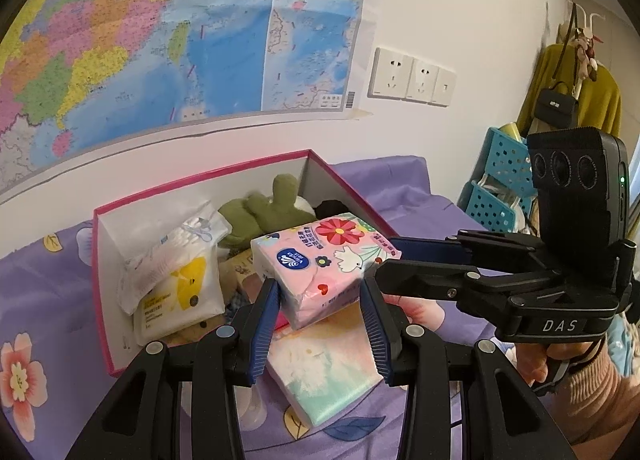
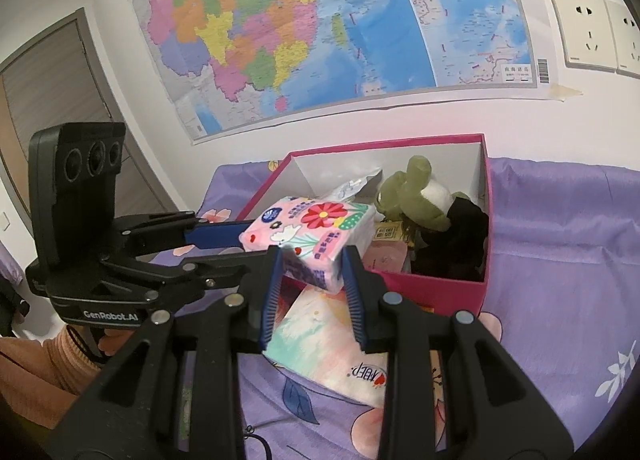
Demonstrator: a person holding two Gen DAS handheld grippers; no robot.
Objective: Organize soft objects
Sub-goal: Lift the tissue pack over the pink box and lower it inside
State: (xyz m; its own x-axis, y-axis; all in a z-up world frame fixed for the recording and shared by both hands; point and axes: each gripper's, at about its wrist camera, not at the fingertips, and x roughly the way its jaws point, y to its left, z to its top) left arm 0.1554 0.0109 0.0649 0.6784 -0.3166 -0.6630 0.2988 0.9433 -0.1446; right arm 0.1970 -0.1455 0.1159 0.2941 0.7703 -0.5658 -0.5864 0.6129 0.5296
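Note:
A pink flowered tissue pack [image 1: 320, 256] [image 2: 316, 228] hangs over the near rim of a pink-edged box [image 1: 102, 260] [image 2: 440, 288]. My left gripper [image 1: 320, 292] is shut on the pack's near end. In the right wrist view, my right gripper [image 2: 311, 260] is shut on another side of the same pack. Each gripper shows in the other's view: the right gripper [image 1: 386, 260] reaches in from the right, the left gripper [image 2: 244, 246] from the left. A second pastel tissue pack [image 1: 328, 372] [image 2: 340, 348] lies on the bed below.
The box holds a green plush [image 1: 272, 208] [image 2: 412, 196], a bag of cotton swabs [image 1: 176, 252], a white-and-yellow pack [image 1: 180, 300] and a black soft item [image 2: 456, 240]. Purple flowered bedsheet [image 2: 560, 260] lies all round. Wall with a map stands close behind. Blue baskets [image 1: 500, 188] sit far right.

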